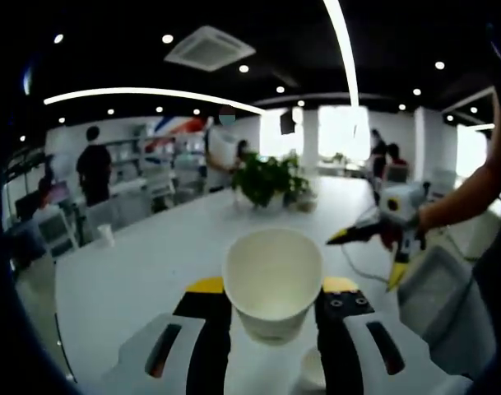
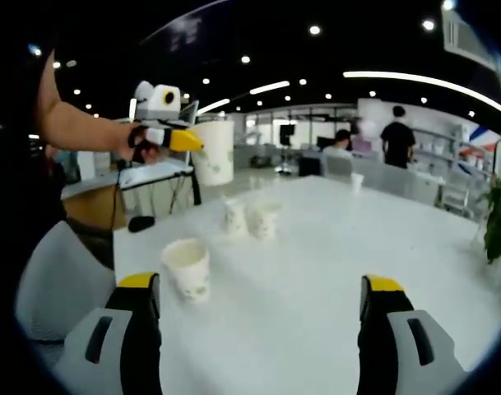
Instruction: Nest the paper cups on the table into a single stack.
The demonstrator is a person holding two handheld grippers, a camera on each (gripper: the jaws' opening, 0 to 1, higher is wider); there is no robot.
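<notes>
Left gripper [image 1: 272, 306] raised, clamped on a paper cup [image 1: 272, 282] (right gripper [image 2: 261, 306] agape).

cup under held cup [image 1: 313, 368]: mostly hidden | plant [image 2: 498, 216]: cut off | far cup [image 2: 357, 181]: tiny, blurred

Left gripper [image 1: 273, 298] clamped, right gripper [image 2: 262, 296] fingers apart.

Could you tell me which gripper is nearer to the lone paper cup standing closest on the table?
Right: the right gripper hovers just beside that paper cup; the left gripper is raised above, holding another cup.
</notes>
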